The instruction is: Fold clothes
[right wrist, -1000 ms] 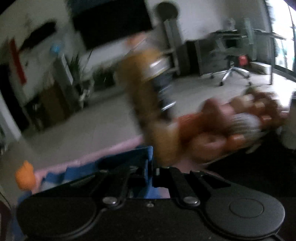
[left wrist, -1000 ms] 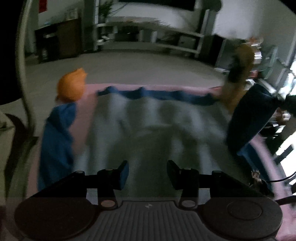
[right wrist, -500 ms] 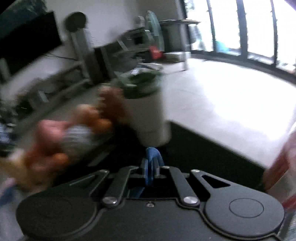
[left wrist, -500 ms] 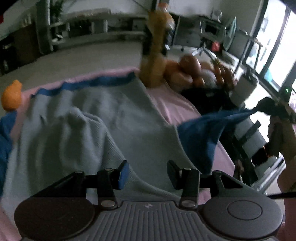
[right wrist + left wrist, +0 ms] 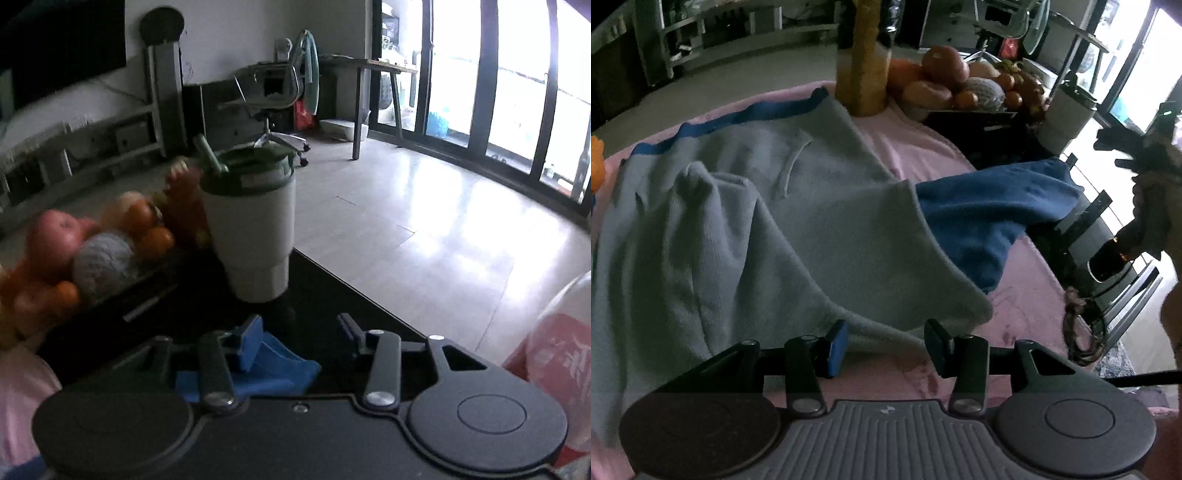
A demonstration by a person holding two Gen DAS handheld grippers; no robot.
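Note:
A grey sweater (image 5: 746,236) with a blue neck band lies spread on the pink cloth (image 5: 1027,310). Its blue sleeve (image 5: 990,206) stretches out to the right, onto the dark tabletop. My left gripper (image 5: 886,343) hangs open just above the sweater's near hem, with only the hem edge and pink cloth between its fingers. My right gripper (image 5: 299,336) is opening. The blue sleeve end (image 5: 273,369) lies slack below its left finger, and neither pad presses on it. A hand (image 5: 1152,206) holds that gripper at the right edge of the left wrist view.
A fruit tray (image 5: 960,85) and a tall yellow jar (image 5: 864,74) stand at the far side. A white tumbler with a green lid (image 5: 255,236) stands just beyond the sleeve end. A red-and-white bottle (image 5: 554,354) is at the right. A chair (image 5: 1123,299) stands by the table's edge.
The right jaws have parted and let the blue sleeve end drop onto the dark tabletop. The left gripper swung right over the sweater and sank toward its near hem.

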